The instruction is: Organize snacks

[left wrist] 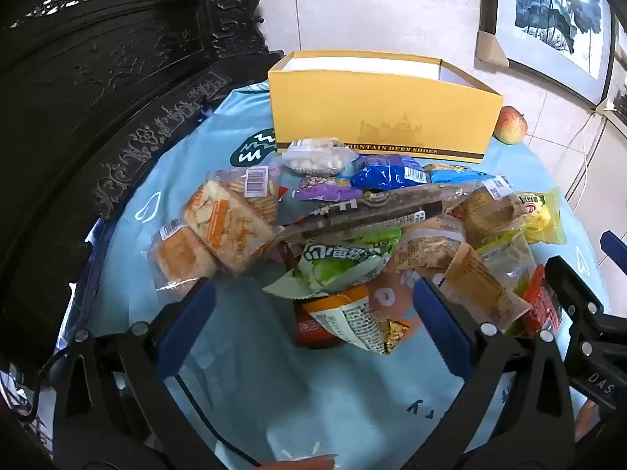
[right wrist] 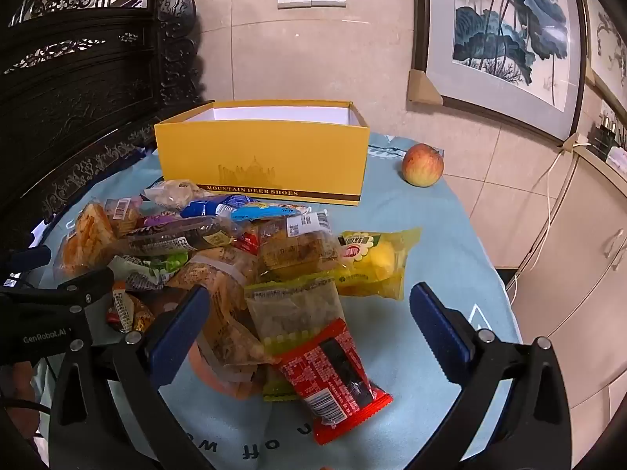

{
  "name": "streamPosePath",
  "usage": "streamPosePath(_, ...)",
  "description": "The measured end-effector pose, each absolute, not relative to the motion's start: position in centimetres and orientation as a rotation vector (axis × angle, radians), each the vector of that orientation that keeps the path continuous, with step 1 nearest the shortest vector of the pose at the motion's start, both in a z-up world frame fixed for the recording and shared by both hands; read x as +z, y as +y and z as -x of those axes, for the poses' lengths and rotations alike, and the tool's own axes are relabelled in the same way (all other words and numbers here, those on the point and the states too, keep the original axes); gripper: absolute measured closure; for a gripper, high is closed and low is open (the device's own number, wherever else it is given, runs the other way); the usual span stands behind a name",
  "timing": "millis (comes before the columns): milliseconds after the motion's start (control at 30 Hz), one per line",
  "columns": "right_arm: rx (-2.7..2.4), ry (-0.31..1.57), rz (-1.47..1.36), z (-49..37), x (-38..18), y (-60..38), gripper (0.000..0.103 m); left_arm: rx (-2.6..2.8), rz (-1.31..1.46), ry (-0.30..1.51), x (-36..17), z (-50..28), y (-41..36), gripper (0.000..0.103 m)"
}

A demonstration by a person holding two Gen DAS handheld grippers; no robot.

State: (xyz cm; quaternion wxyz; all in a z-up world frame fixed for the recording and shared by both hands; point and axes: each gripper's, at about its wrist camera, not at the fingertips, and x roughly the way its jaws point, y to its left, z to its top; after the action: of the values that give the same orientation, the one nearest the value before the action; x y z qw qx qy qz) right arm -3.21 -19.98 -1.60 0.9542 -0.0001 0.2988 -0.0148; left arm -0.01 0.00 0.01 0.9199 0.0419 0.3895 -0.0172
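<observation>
Bright, even indoor light; sharp centre, heavy fisheye-warped edges.

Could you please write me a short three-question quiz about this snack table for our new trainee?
1. True or false: the yellow shoe box already holds several snack packets.
2. Which fruit sits on the blue cloth beside the box? A) banana B) apple C) orange
3. Fill in: both the left gripper and the right gripper are ____, holding nothing.

Key
1. False: the part of the inside that shows is bare white, and the snack pile lies on the cloth in front of it.
2. B, the apple, to the right of the box.
3. Open.
</observation>
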Motion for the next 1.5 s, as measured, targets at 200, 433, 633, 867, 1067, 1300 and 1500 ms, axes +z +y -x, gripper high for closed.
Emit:
streamPosePath(200,-0.033,0.608,0.004,3.4,-1.8,-19.8,0.001,-0.04,-0.081,0.817,0.0,0.0,0.2,0.002)
streamPosePath(433,-0.029,0.609,0.004,3.4,-2.0,-19.5,0.001,-0.038,-0.085,0.812,0.1,0.0,0.2,0.002)
streamPosePath(633,-0.031,0.609,0.0,3.5,-2.0,-19.7,0.001,-0.049,-0.085,0.802,0.4,0.2,-0.1,0.002)
streamPosePath(867,-0.028,0.612,0.002,3.2,-2.1,-19.5,0.001,-0.052,-0.083,0.807,0.4,0.2,-0.3,0.002)
streamPosePath(1067,-0.023,0.62,0.0,2.7,-2.0,-20.3,0.001,-0.058,-0.086,0.805,0.2,0.3,-0.3,0.002)
streamPosePath(1300,-0.021,0.618,-0.002,3.2,-2.1,-19.9,0.001,-0.057,-0.081,0.807,0.1,0.4,-0.3,0.002)
streamPosePath(1500,-0.018,0.622,0.007,3.1,-1.8,-19.6,0.001,-0.062,-0.063,0.806,0.1,0.4,0.0,0.002)
